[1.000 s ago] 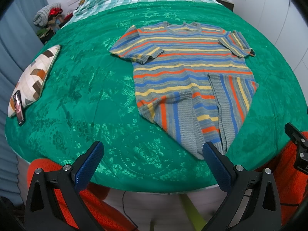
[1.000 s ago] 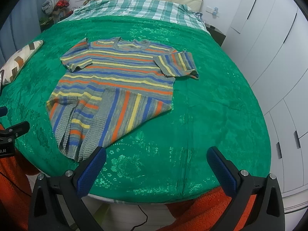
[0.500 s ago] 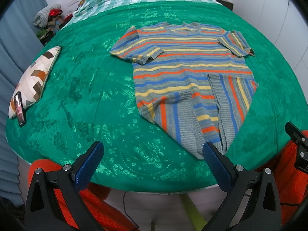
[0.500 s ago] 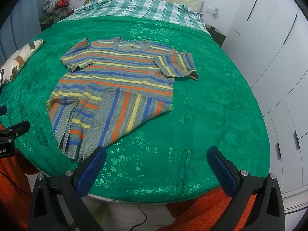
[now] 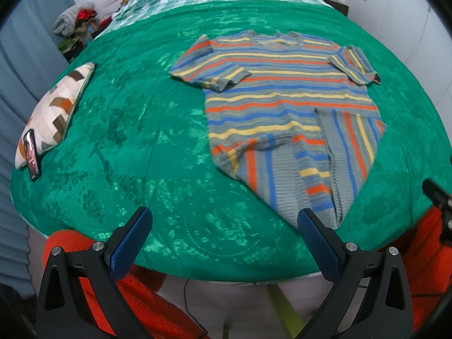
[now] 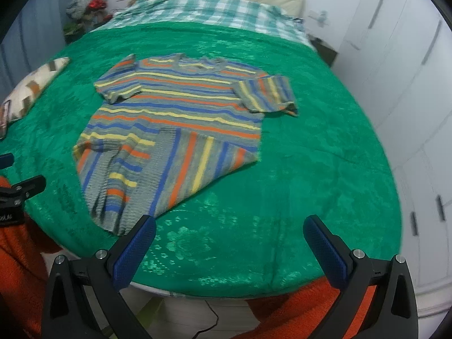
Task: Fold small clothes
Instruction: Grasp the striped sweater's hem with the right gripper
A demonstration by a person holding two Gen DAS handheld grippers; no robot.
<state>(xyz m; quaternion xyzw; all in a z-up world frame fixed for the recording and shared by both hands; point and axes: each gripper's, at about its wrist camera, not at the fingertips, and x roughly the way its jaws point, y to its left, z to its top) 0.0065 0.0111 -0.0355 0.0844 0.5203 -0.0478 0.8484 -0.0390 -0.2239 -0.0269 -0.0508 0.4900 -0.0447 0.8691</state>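
We have the left hand-held gripper (image 5: 223,223) spread wide, nothing between its blue pads, hovering over the near edge of the bed (image 5: 141,147). The right hand-held gripper (image 6: 229,231) is just as wide apart and empty, over that same rounded edge. Under both we see our orange trousers (image 5: 141,288) and a strip of floor.

Just past the left hand-held gripper's right finger, the hem of the striped sweater (image 5: 282,113) begins; from the right one it starts ahead of the left finger. The green bedspread (image 6: 310,169) runs bare ahead and to the right of the right hand-held gripper, and bare again ahead and left of the left one.

The sweater lies flat, long axis running away from us, hem nearest, neckline far. Both lower corners are turned in, so the bottom tapers to a point. Sleeves reach left and right.

Far left sits a patterned cushion (image 5: 53,113) with a phone (image 5: 31,154) leaning on it. Beyond, a checked sheet (image 6: 203,8), and white wardrobe doors (image 6: 401,84) to the right. A scrap of print on the left gripper, seen in the right view, is too blurred to read.
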